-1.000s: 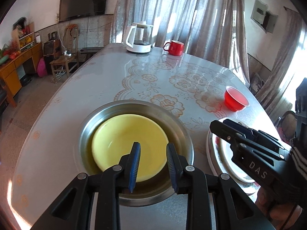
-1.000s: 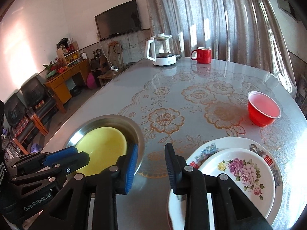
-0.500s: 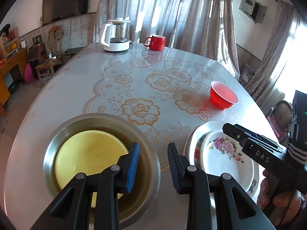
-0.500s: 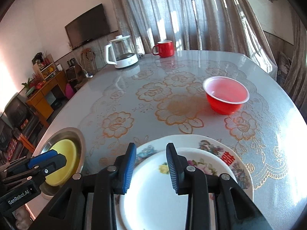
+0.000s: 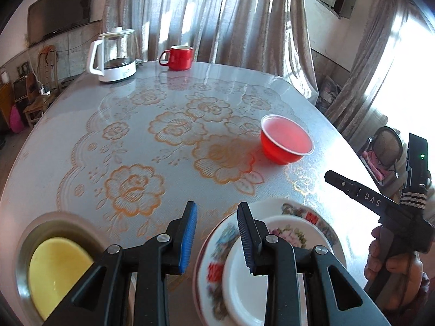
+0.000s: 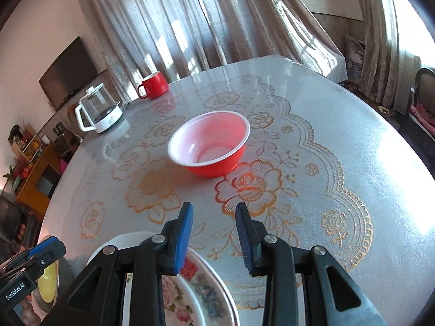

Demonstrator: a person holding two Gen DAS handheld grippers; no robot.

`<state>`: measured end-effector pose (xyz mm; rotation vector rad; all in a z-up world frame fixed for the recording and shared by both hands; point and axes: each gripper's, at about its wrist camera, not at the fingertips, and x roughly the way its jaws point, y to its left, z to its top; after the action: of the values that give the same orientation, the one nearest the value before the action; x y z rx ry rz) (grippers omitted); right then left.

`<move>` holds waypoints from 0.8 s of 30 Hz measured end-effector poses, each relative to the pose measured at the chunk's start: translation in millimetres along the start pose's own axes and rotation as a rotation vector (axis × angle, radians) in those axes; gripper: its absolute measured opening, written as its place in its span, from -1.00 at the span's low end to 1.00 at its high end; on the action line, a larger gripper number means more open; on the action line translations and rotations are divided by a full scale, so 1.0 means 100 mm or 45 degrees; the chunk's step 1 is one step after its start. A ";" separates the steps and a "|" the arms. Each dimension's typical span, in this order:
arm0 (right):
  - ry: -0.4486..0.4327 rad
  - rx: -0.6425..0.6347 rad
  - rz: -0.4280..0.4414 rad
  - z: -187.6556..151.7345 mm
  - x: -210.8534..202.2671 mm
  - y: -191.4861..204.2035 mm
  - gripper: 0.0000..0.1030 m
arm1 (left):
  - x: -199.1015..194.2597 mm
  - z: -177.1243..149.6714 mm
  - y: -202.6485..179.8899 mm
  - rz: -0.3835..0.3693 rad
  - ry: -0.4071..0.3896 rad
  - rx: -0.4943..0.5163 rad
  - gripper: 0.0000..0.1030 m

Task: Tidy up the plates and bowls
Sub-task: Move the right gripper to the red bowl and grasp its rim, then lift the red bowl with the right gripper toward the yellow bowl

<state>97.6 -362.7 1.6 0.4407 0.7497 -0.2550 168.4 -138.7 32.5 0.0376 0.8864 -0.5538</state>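
The yellow bowl (image 5: 54,269) already sits in the steel basin (image 5: 25,244) at 8 o'clock; the small plate (image 5: 244,277) lies on the big one (image 5: 214,241). The red bowl (image 6: 209,146), at 12 o'clock from the right gripper (image 6: 213,233), is not yet stacked. Both this and the left gripper (image 5: 217,233) are empty, jaws parted.

The left gripper (image 5: 216,217) points forward and downward, jaws parted with nothing between the pads. The right gripper (image 6: 213,217) is posed likewise, empty, its handle gripped by a hand (image 5: 391,263).
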 end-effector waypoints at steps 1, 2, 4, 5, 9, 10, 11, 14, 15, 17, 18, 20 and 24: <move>0.000 0.014 0.007 0.04 0.02 -0.04 -0.38 | 0.04 0.04 -0.03 -0.006 0.004 0.004 -0.39; -0.004 0.022 0.009 0.08 0.04 -0.07 -0.38 | 0.09 0.09 -0.06 -0.014 0.008 0.005 -0.39; -0.008 0.032 0.005 0.16 0.09 -0.12 -0.38 | 0.18 0.17 -0.13 -0.032 0.014 0.006 -0.39; -0.010 0.039 0.008 0.20 0.12 -0.14 -0.38 | 0.23 0.22 -0.16 -0.037 0.017 0.004 -0.39; -0.016 0.058 0.015 0.37 0.22 -0.22 -0.43 | 0.43 0.36 -0.28 -0.064 0.034 -0.009 -0.39; -0.019 0.057 0.015 0.40 0.24 -0.22 -0.46 | 0.48 0.40 -0.31 -0.068 0.039 -0.010 -0.39; -0.019 0.054 0.015 0.44 0.28 -0.23 -0.47 | 0.53 0.43 -0.34 -0.073 0.041 -0.006 -0.39; -0.003 0.060 0.025 0.53 0.38 -0.25 -0.49 | 0.67 0.52 -0.41 -0.092 0.044 -0.008 -0.39; 0.001 0.058 0.025 0.55 0.42 -0.25 -0.50 | 0.72 0.55 -0.43 -0.101 0.049 -0.016 -0.39; 0.009 0.059 0.022 0.58 0.49 -0.27 -0.51 | 0.82 0.60 -0.44 -0.115 0.065 -0.033 -0.39; 0.017 0.064 0.023 0.59 0.53 -0.28 -0.51 | 0.87 0.62 -0.45 -0.119 0.075 -0.038 -0.39; 0.037 0.073 0.020 0.61 0.61 -0.30 -0.51 | 0.97 0.66 -0.48 -0.120 0.087 -0.046 -0.39; 0.054 0.084 0.025 0.62 0.70 -0.34 -0.51 | 1.12 0.73 -0.52 -0.159 0.102 -0.066 -0.39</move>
<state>171.7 -427.0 -17.7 0.5169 0.7799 -0.2531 253.1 -251.7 6.1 -0.0434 0.9854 -0.6489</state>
